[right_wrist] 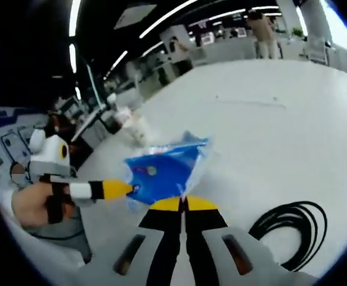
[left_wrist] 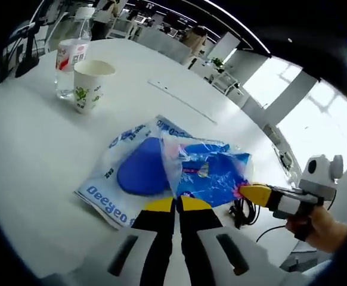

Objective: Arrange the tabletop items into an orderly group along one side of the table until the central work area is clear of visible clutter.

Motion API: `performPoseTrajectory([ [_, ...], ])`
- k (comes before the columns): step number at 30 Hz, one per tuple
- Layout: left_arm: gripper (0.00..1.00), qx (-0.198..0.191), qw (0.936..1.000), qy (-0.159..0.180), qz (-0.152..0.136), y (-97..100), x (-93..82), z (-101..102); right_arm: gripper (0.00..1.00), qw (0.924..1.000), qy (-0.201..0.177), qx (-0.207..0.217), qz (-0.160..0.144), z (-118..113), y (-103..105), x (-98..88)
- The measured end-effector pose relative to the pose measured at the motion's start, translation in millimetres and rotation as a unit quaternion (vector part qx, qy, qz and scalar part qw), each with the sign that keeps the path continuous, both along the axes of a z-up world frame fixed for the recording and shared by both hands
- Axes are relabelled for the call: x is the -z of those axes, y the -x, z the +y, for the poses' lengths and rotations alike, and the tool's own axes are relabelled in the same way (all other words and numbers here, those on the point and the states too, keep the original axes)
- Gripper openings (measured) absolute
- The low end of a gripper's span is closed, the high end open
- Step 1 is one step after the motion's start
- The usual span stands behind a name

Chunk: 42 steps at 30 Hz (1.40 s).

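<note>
White and broad, the desk (left_wrist: 30,155) sits in an open office lit by long ceiling strips, with more desks and a standing person far behind.

From the left gripper view, the left gripper (left_wrist: 175,204) has its 2 yellow-tipped jaws pressed together on the near edge of a crinkled blue plastic bag (left_wrist: 206,173). That bag lies partly over a second flat packet (left_wrist: 126,176), white with blue lettering and a dark blue round shape showing through it; the packet rests flat on the desk. The right gripper (left_wrist: 243,192) comes in from the right, held by a hand (left_wrist: 325,229), and its yellow tip touches the blue bag's right edge; whether its jaws pinch the plastic cannot be told here. Just beyond that tip a bundle of black cable (left_wrist: 245,211) lies on the desk. Well apart, toward the far side, a paper cup (left_wrist: 90,85) with a green print stands upright just beside a clear water bottle (left_wrist: 71,59) with a red and white label.

From the right gripper view, the right gripper (right_wrist: 184,204) shows its jaws closed together at the lower edge of the blue bag (right_wrist: 164,170), which is lifted off the desk (right_wrist: 269,137). The left gripper (right_wrist: 129,189) meets the bag's left corner, with a hand (right_wrist: 33,202) behind it. A coil of black cable (right_wrist: 290,229) lies on the desk to the right, apart from the bag.
</note>
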<state>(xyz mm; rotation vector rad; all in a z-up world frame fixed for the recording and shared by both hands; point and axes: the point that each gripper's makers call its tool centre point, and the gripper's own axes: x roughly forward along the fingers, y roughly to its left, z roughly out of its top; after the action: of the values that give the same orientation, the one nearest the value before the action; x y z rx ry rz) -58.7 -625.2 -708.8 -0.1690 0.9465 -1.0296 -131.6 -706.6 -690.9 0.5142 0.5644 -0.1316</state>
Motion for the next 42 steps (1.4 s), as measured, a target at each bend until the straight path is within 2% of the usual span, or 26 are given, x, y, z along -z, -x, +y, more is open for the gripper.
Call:
performPoseTrajectory([
  [4,0.0,0.025,0.9995,0.014,-0.016,10.3,-13.2,-9.8,0.0,0.9998,0.005,0.013,-0.011,-3.1,15.0,-14.2],
  [9,0.0,0.053,0.9978,0.034,-0.02,24.5,-27.1,-20.5,0.0,0.9989,0.02,0.033,-0.026,-6.3,35.5,-31.0],
  [17,0.0,0.093,0.9944,0.042,-0.029,44.8,-36.4,-24.0,0.0,0.998,0.007,0.06,-0.017,-7.2,59.7,-25.4],
  [23,0.0,0.109,0.9928,0.038,-0.03,51.2,-35.8,-26.0,0.0,0.9972,0.01,0.071,-0.021,-13.3,62.9,-26.9],
  [35,0.0,0.095,0.9946,0.04,-0.01,51.0,-32.7,-24.8,0.0,0.998,0.008,0.058,-0.023,-13.5,62.3,-26.7],
  [42,0.0,0.103,0.994,0.036,-0.01,54.3,-30.3,-24.6,0.0,0.9982,0.005,0.056,-0.023,-13.8,65.1,-25.6],
])
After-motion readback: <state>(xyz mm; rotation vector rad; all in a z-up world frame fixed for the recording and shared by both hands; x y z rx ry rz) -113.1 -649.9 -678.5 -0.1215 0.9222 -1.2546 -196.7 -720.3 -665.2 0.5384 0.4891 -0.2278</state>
